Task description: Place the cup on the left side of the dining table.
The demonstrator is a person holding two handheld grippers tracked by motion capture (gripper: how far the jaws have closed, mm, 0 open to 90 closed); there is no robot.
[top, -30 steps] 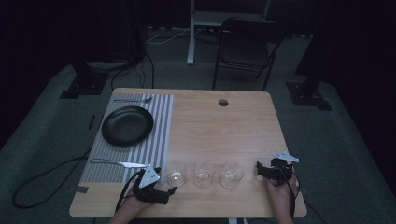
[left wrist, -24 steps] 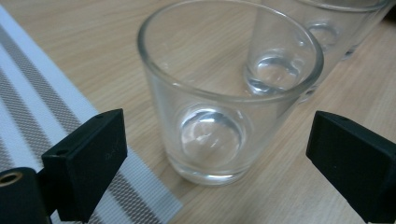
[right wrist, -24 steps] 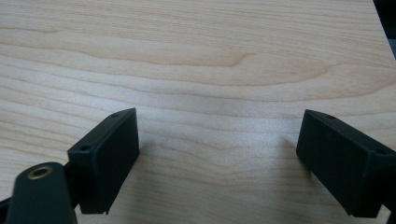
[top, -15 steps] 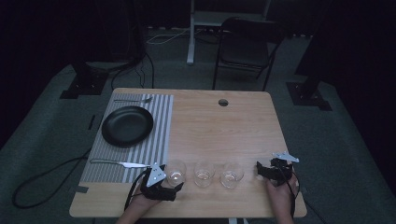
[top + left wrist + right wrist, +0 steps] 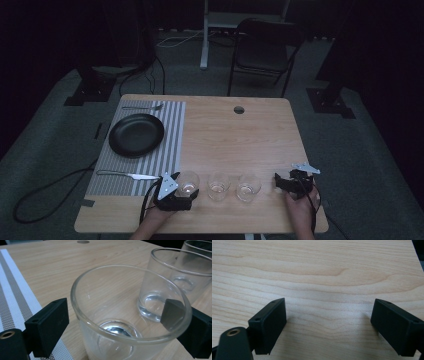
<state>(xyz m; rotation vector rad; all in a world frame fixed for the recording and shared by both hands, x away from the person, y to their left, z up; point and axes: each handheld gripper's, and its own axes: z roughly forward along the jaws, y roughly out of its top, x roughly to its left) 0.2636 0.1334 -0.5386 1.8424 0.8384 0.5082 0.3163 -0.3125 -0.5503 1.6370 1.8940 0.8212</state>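
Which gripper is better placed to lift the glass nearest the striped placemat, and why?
Left. The left gripper already has its jaws either side of the nearest glass, though a gap shows at one jaw. The right gripper sits open over bare table, beyond the other two glasses.

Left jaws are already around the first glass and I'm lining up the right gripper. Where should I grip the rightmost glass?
Take the rightmost glass across its straight side wall, coming from its free right side, where the open right gripper waits; the middle glass crowds its left.
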